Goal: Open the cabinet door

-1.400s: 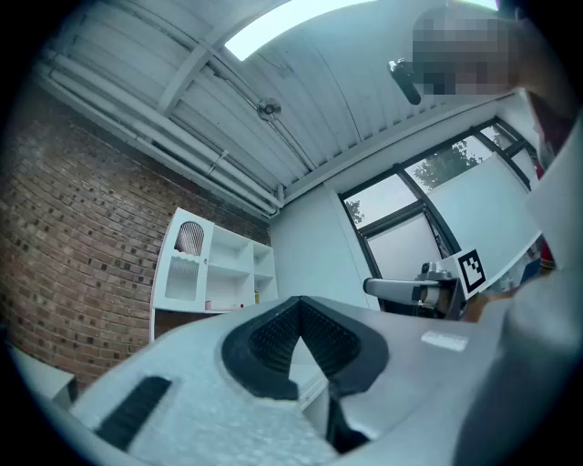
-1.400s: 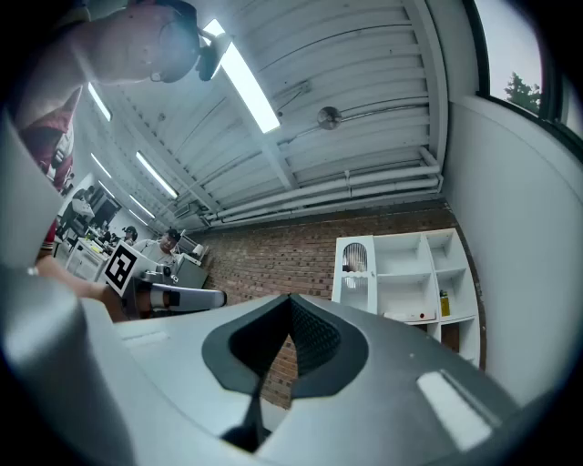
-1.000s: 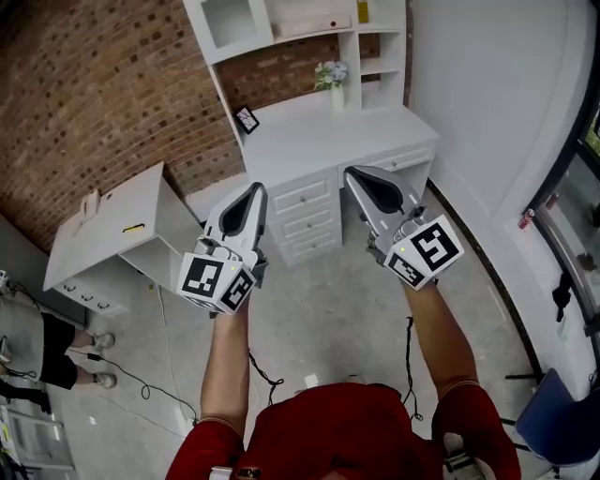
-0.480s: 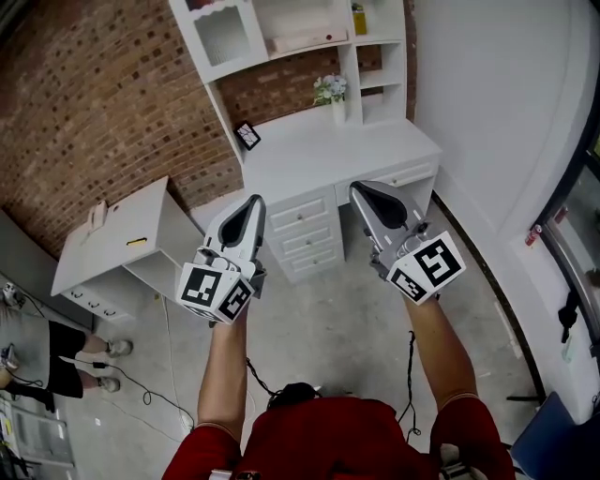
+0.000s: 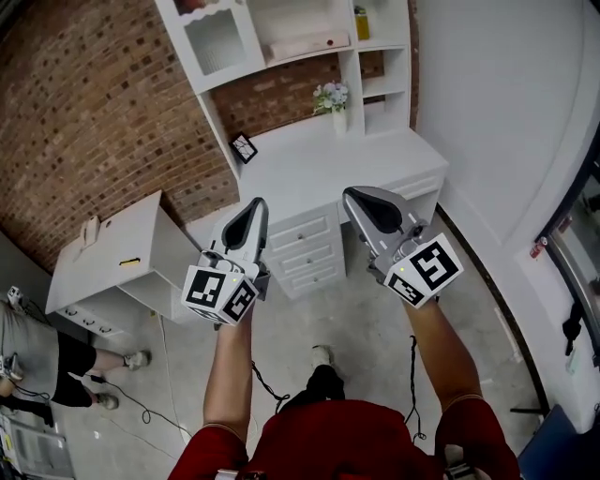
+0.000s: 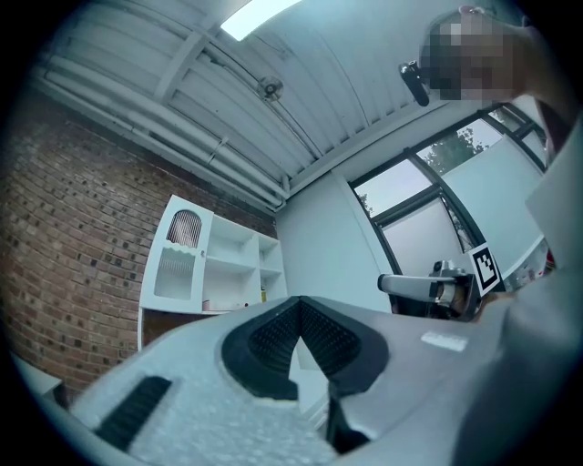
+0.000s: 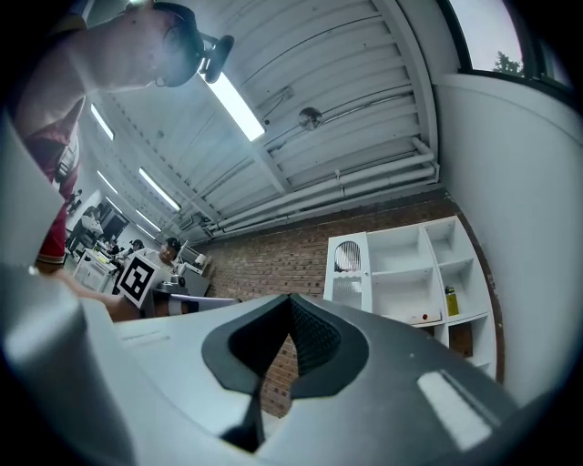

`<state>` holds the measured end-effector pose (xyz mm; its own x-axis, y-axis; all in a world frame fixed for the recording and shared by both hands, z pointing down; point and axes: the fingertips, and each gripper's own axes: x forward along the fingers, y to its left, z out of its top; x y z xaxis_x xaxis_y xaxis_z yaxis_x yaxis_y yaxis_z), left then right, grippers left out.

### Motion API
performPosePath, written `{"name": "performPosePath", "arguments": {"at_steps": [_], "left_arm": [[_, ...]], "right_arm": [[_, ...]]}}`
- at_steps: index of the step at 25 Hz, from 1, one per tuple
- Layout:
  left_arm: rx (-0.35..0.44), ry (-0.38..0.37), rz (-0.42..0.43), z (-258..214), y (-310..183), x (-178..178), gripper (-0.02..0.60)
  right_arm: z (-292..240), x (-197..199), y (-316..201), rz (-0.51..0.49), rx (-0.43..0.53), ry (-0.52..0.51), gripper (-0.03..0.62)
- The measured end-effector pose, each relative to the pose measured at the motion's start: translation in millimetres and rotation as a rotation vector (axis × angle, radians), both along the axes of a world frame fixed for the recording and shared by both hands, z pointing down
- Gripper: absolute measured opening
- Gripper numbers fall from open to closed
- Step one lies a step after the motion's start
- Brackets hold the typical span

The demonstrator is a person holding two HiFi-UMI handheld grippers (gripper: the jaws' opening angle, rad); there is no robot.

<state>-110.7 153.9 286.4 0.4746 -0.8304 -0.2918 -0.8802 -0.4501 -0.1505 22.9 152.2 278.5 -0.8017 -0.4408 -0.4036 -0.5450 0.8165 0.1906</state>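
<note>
The white hutch over the desk has a cabinet door (image 5: 216,42) with a glass pane at its upper left, and it is closed. The same door shows in the left gripper view (image 6: 173,259) and in the right gripper view (image 7: 348,268). My left gripper (image 5: 255,204) is held out in front of me, shut and empty, short of the desk's drawers. My right gripper (image 5: 354,195) is beside it, also shut with nothing in it. In each gripper view the jaws meet at the tip: left gripper (image 6: 299,303), right gripper (image 7: 291,300). Both are well away from the door.
The white desk (image 5: 375,155) has a drawer stack (image 5: 309,248), a flower vase (image 5: 336,98) and a small picture frame (image 5: 244,147). A yellow bottle (image 5: 362,23) stands on a shelf. A low white cabinet (image 5: 112,248) is at the left, with a person's legs (image 5: 47,361) near it. Cables lie on the floor.
Both grippers have been carried forward toward the desk, still shut and side by side. A shoe now shows on the floor below my arms.
</note>
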Motion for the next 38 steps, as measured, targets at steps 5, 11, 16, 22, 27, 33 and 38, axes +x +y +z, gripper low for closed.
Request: {"name": "performPosePath", "arguments": {"at_steps": [5, 11, 16, 22, 27, 33, 38], "left_arm": [[0.018, 0.023, 0.014, 0, -80, -33, 0.0], [0.039, 0.006, 0.029, -14, -182, -81, 0.0], [0.038, -0.01, 0.044, -24, -258, -115, 0.0], [0.036, 0.003, 0.067, -38, -323, -135, 0.0], [0.031, 0.028, 0.071, -50, -363, -143, 0.0], [0.037, 0.015, 0.008, -66, -418, -145, 0.0], [0.056, 0.021, -0.07, -90, -471, -145, 0.0]], "right_arm": [[-10, -37, -74, 0.01, 0.011, 0.018, 0.012], [-29, -90, -176, 0.013, 0.021, 0.01, 0.012], [-35, -122, -252, 0.031, 0.013, -0.003, 0.012], [-36, -145, -316, 0.041, -0.009, 0.004, 0.012], [-42, -156, -360, 0.02, -0.011, 0.003, 0.012], [-46, -161, -422, -0.052, 0.002, 0.0, 0.012], [-57, -159, -481, -0.14, 0.027, 0.005, 0.012]]}}
